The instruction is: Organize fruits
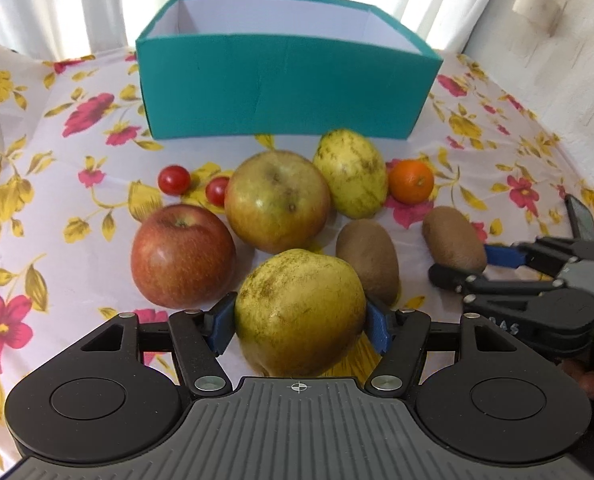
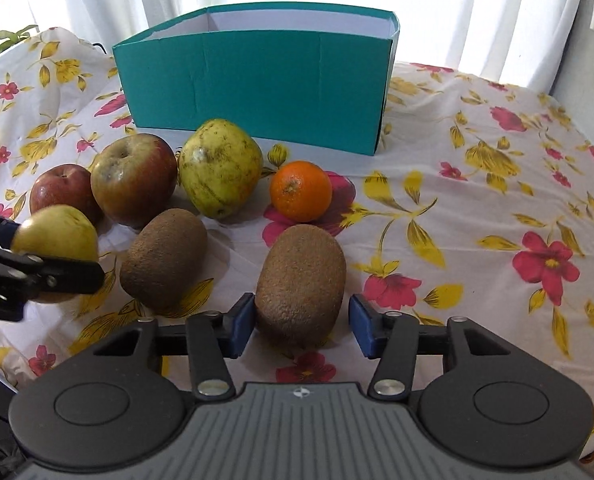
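Note:
My left gripper (image 1: 300,322) is shut on a yellow-green pear (image 1: 299,312), its blue pads against both sides; the pear also shows in the right wrist view (image 2: 55,236). My right gripper (image 2: 301,326) is open around a brown kiwi (image 2: 301,284), with gaps on both sides. On the floral cloth lie a red apple (image 1: 183,256), a green-red apple (image 1: 277,200), a second pear (image 1: 351,172), a mandarin (image 1: 411,181), a second kiwi (image 1: 367,256) and two cherry tomatoes (image 1: 173,179). A teal open box (image 1: 285,88) stands behind the fruit.
White curtains hang behind the table. A dark phone-like object (image 1: 583,216) lies at the right edge of the cloth. The left gripper's arm (image 2: 25,272) shows at the left of the right wrist view. A plant leaf (image 2: 1,40) shows far left.

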